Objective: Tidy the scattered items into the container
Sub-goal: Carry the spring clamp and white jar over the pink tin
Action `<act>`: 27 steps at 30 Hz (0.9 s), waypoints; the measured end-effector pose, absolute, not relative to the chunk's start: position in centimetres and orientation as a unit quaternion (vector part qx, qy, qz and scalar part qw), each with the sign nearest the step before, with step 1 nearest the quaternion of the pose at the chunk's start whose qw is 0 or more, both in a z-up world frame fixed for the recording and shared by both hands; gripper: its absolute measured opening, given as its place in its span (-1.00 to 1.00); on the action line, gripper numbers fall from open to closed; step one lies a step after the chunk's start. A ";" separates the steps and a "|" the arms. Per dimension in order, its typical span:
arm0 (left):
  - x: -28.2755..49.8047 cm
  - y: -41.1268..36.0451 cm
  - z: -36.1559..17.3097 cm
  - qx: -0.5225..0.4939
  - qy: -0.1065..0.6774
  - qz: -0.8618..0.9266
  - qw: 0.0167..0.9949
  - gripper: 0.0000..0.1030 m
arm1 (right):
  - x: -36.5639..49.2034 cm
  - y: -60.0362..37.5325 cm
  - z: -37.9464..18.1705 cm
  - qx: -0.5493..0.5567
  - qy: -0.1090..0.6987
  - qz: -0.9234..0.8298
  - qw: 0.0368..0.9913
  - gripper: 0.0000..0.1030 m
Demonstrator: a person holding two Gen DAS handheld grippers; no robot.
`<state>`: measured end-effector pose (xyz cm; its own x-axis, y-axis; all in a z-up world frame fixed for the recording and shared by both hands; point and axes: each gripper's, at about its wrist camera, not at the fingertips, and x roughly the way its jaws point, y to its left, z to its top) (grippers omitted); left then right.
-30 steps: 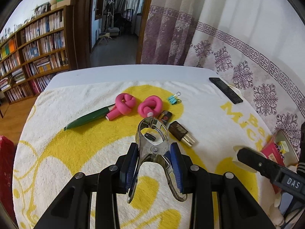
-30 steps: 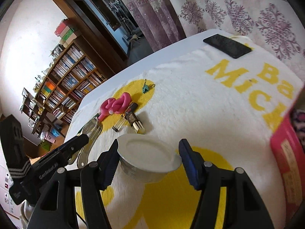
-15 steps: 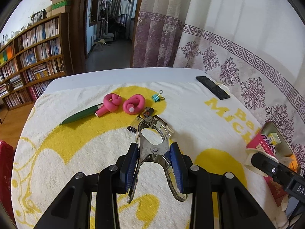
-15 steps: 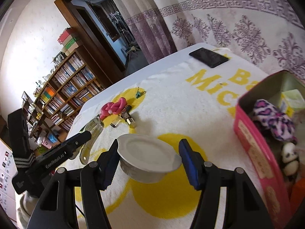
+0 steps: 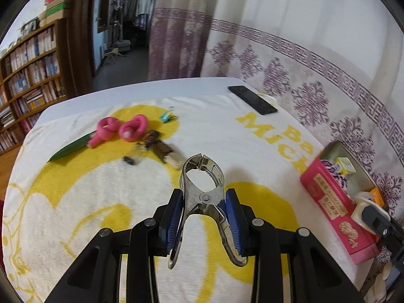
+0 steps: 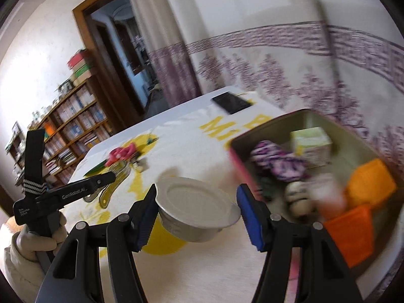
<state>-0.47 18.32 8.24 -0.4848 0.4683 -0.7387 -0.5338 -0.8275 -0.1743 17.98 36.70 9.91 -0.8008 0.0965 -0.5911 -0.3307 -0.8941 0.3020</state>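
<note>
Both hands have swung toward the pink rectangular tin [image 6: 255, 176], left gripper [image 5: 203, 217] clamping the steel spring clamp [image 5: 202, 189], right gripper [image 6: 198, 214] gripping the white lidded tub [image 6: 194, 209], pink foam curlers [image 5: 121, 128] still scattered.

I am reading big yellow letters woven into the white blanket [image 5: 207, 136]: "Ba" above "Mich", running on behind the pink tin [image 5: 335, 207]. The tin's side is showing a cream label with red characters too small for me to read. Along my left gripper [image 6: 112, 176] white lettering is spelling "GenRobot.AI", as my right camera is seeing it.
</note>
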 end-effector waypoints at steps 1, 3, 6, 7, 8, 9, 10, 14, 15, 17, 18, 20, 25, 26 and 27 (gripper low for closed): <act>-0.3 18.8 8.4 -0.415 0.042 0.860 0.295 -0.29 | 18.5 37.4 10.0 -0.290 0.202 0.927 0.124 0.27; 0.2 20.0 8.7 -0.412 0.047 0.857 0.305 -0.29 | 19.6 38.7 10.3 -0.281 0.206 0.927 0.141 0.27; 1.1 22.0 9.4 -0.408 0.055 0.851 0.325 -0.29 | 21.1 40.6 10.8 -0.267 0.207 0.926 0.170 0.27; 1.4 22.7 9.6 -0.406 0.058 0.850 0.331 -0.29 | 21.5 41.1 10.9 -0.264 0.205 0.926 0.177 0.27; 1.7 23.5 9.8 -0.404 0.061 0.848 0.338 -0.29 | 21.8 41.5 11.0 -0.261 0.203 0.926 0.184 0.27; 2.0 24.2 10.0 -0.403 0.065 0.845 0.345 -0.29 | 22.1 41.9 11.0 -0.259 0.202 0.925 0.191 0.27; 2.4 25.0 10.2 -0.401 0.068 0.842 0.353 -0.29 | 22.4 42.3 11.0 -0.257 0.202 0.925 0.196 0.27; 3.7 28.4 10.8 -0.397 0.081 0.830 0.385 -0.29 | 23.3 43.5 10.8 -0.255 0.207 0.922 0.203 0.27; 4.0 29.1 10.9 -0.395 0.084 0.827 0.391 -0.29 | 23.4 43.7 10.7 -0.255 0.208 0.922 0.204 0.27; 4.5 30.5 11.0 -0.394 0.088 0.821 0.404 -0.29 | 23.6 44.1 10.6 -0.256 0.207 0.921 0.208 0.27; 4.6 31.2 11.1 -0.395 0.089 0.818 0.409 -0.29 | 23.7 44.2 10.6 -0.256 0.205 0.921 0.210 0.27; 4.8 32.5 11.2 -0.394 0.092 0.813 0.418 -0.29 | 24.0 44.4 10.6 -0.254 0.202 0.922 0.213 0.27; 5.4 35.2 11.4 -0.390 0.099 0.802 0.442 -0.29 | 24.2 44.7 10.7 -0.251 0.195 0.923 0.217 0.27; 5.5 35.7 11.5 -0.389 0.102 0.800 0.446 -0.29 | 24.2 44.7 10.7 -0.252 0.195 0.923 0.218 0.27; 5.6 36.1 11.5 -0.388 0.104 0.798 0.449 -0.29 | 24.2 44.8 10.6 -0.252 0.195 0.922 0.218 0.27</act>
